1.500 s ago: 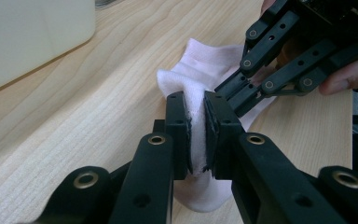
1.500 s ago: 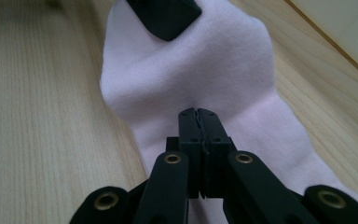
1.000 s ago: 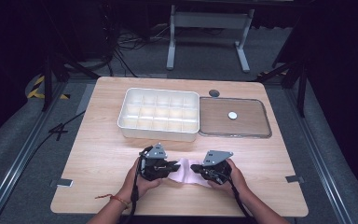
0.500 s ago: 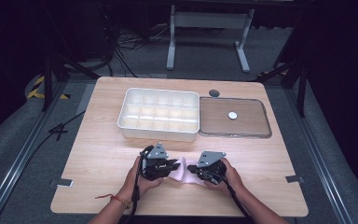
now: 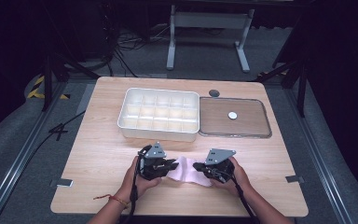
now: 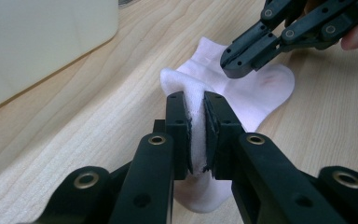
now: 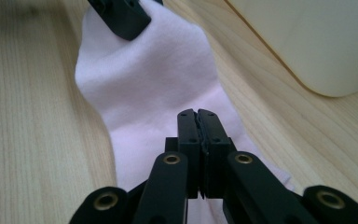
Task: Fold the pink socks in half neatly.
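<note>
Pale pink cotton sock (image 5: 187, 169) flat on table front edge, left gripper (image 6: 196, 123) clamped on bunched cuff, right gripper (image 7: 198, 122) shut tight over sock, hold unclear; uneven pull risks slip.

No readable text, label, brand, number or sign appears anywhere in these views. The compartment box (image 5: 159, 115), the flat tray (image 5: 233, 118) beside it at 3 o'clock, and the pale sock (image 6: 242, 88) carry no lettering. At about 9 o'clock on the floor, yellow and black hazard striping (image 5: 41, 87) is the only marking, and it bears no words.
</note>
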`<state>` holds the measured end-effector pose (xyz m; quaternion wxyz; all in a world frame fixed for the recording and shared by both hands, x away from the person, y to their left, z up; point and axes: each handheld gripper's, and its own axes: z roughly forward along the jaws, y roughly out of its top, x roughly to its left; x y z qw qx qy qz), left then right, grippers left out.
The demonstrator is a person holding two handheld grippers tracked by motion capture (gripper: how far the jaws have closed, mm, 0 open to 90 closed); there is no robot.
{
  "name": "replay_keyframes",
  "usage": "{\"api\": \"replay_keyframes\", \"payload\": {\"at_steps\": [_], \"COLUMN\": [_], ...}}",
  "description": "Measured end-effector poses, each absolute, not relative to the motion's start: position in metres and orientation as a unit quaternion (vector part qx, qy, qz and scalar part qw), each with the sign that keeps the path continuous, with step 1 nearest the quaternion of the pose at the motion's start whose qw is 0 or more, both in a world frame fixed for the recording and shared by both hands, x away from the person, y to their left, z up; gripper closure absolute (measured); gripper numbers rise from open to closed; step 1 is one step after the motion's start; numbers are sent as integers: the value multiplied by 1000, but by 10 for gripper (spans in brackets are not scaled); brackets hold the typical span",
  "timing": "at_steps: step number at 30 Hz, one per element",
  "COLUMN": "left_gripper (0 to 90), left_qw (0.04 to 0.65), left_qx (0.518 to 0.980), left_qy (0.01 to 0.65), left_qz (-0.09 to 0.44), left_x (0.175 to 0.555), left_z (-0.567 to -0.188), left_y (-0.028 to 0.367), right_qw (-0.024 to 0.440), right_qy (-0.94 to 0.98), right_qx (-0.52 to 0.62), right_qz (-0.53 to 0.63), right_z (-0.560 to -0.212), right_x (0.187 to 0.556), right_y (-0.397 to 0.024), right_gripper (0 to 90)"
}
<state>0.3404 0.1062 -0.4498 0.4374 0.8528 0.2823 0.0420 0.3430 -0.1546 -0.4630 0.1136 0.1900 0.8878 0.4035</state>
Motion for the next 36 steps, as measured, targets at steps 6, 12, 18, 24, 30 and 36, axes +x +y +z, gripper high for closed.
{"api": "replay_keyframes", "payload": {"at_steps": [6, 12, 18, 24, 30, 36], "left_gripper": [810, 808, 806, 807, 807, 804], "left_qw": [439, 445, 441, 428, 425, 413], "left_qx": [852, 850, 853, 857, 858, 865], "left_qy": [281, 278, 276, 281, 284, 278], "left_qz": [41, 41, 46, 56, 55, 55], "left_x": [340, 339, 338, 339, 340, 342], "left_z": [-449, -447, -443, -442, -442, -442], "left_y": [106, 105, 100, 98, 98, 95], "right_qw": [110, 112, 114, 115, 134, 124], "right_qy": [895, 899, 897, 892, 870, 878], "right_qx": [182, 176, 175, 180, 215, 233], "right_qz": [392, 385, 389, 399, 422, 399], "right_z": [-470, -476, -478, -471, -448, -458], "right_x": [342, 341, 341, 341, 346, 348], "right_y": [-146, -135, -132, -139, -187, -204], "right_gripper": [894, 894, 894, 860, 868, 864]}}
